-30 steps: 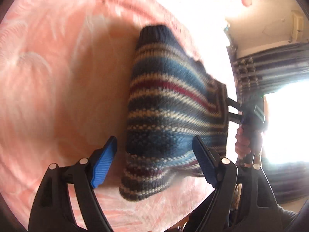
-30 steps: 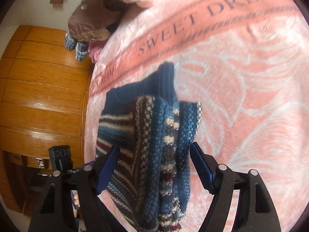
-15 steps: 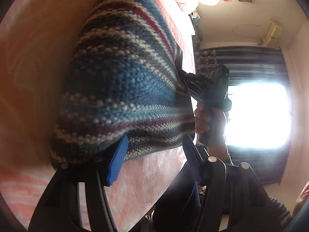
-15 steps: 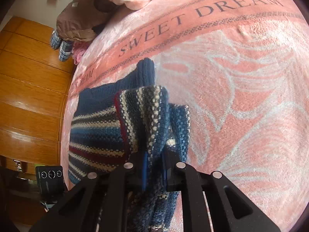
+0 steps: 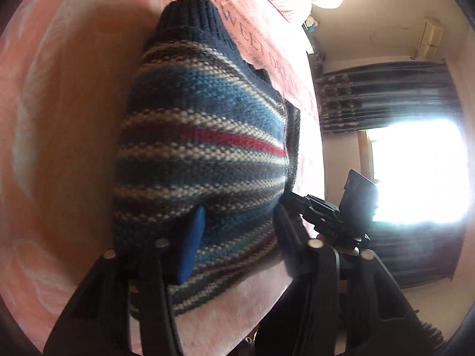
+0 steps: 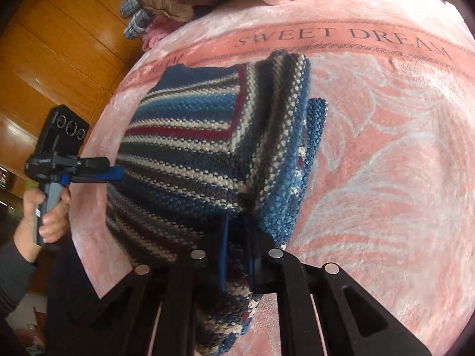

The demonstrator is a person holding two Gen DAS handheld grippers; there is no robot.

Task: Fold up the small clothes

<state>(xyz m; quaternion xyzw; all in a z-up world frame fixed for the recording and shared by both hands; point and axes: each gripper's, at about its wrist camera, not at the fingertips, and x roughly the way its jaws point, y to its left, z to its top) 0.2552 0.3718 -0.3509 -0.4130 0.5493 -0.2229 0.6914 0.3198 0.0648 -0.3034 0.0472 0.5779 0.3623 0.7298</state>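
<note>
In the left wrist view, the striped sweater (image 5: pixel 202 154) fills the middle of the frame, lying on the pink blanket (image 5: pixel 59 118). The left gripper (image 5: pixel 234 231) has its jaws spread around the bottom edge, so the wool could slip free. In the right wrist view, the right gripper (image 6: pixel 237 255) pinches a thick bunch; pulling could undo the fold.
</note>
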